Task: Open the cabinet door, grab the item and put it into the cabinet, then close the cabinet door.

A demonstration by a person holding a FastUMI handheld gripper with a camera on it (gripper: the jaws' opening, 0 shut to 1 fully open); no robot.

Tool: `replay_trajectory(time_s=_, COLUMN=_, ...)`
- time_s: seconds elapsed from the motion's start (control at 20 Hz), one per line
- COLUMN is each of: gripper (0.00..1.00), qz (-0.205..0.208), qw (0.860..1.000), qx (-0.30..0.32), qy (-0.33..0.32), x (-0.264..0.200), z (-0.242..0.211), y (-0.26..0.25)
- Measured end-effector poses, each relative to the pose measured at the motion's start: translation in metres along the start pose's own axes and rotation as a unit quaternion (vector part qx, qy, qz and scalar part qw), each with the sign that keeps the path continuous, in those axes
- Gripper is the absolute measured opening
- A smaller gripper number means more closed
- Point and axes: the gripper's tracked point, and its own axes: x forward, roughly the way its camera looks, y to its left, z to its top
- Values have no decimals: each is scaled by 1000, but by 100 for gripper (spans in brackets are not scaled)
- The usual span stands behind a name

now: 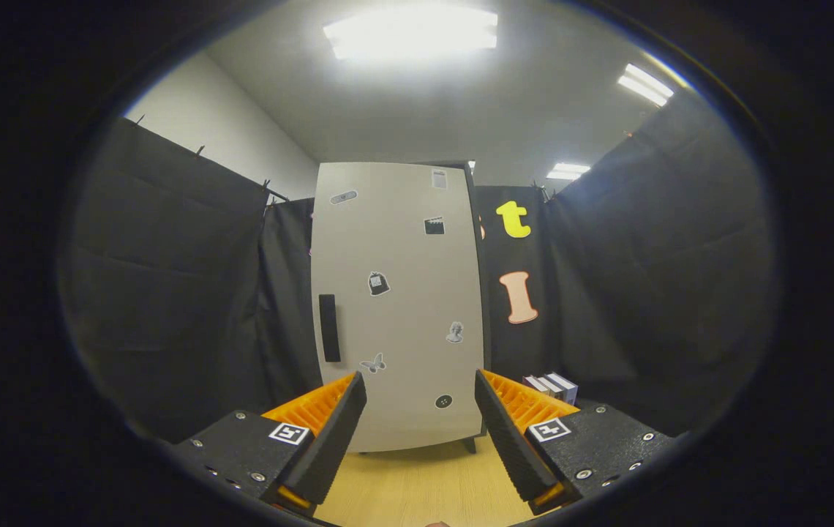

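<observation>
Gripper (421, 413) fingers held apart, nothing clamped, above light wooden tabletop (424, 483). Tall pale-grey stickered cabinet (399, 307) stands beyond them, door closed, black handle (328, 328) at left. Small stacked boxes (552, 386) sit beyond right finger.

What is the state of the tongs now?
Tongs: open, holding nothing, ahead of the closed cabinet door.
</observation>
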Motion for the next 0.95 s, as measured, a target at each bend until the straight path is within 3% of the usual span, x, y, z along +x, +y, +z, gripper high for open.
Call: replay_trajectory(time_s=0.95, gripper=93, qz=10, qw=1000, qx=2, qy=-29, x=-1, z=9, y=10)
